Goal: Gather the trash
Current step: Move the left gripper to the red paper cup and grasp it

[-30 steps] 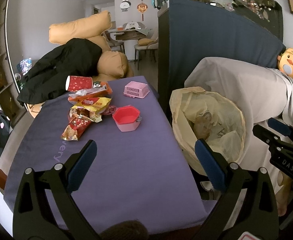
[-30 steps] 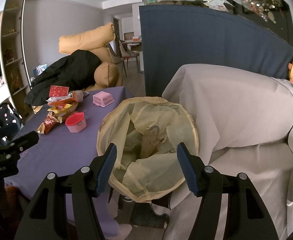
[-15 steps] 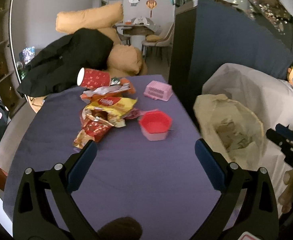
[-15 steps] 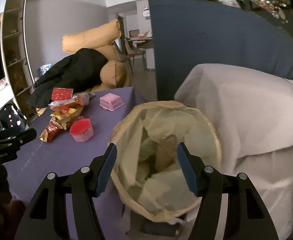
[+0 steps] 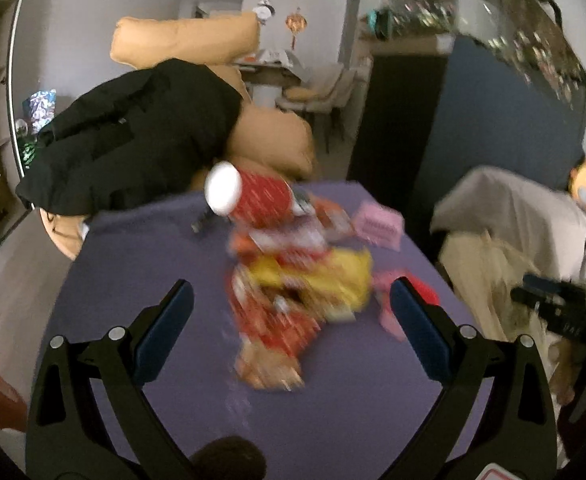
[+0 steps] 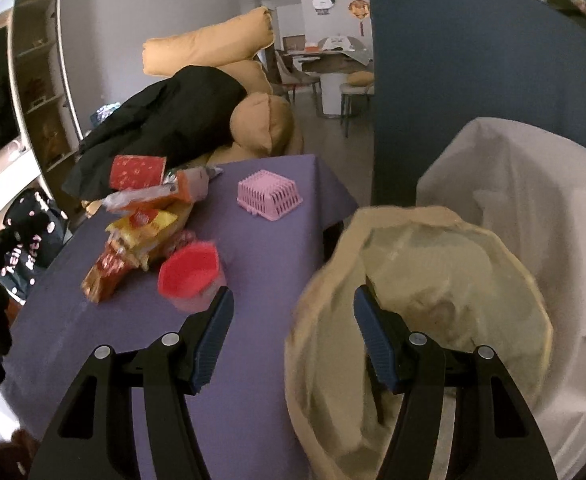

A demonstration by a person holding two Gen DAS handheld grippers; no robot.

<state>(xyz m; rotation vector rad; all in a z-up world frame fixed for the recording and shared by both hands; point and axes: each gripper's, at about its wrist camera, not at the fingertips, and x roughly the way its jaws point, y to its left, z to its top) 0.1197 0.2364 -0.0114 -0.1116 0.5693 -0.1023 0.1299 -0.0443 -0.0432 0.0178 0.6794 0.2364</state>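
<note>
A pile of snack wrappers [image 5: 293, 300] lies on the purple table [image 5: 153, 248], blurred in the left wrist view; it also shows in the right wrist view [image 6: 141, 240]. A red paper cup [image 5: 253, 196] lies on its side behind the pile. A red-rimmed pink cup [image 6: 191, 276] stands beside it. My left gripper [image 5: 291, 312] is open and empty, hovering just short of the wrappers. My right gripper [image 6: 293, 328] is open and empty at the table's right edge, beside the yellow trash bag [image 6: 433, 312].
A pink slatted basket [image 6: 269, 196] sits at the far right of the table. A black jacket [image 5: 133, 136] lies over tan cushions [image 5: 189, 40] behind the table. A grey-covered sofa [image 6: 533, 200] and a dark blue partition [image 6: 473, 60] stand to the right.
My left gripper has swung left from the trash bag and moved forward over the table to the wrappers. My right gripper has shifted left, from over the bag to the table's edge.
</note>
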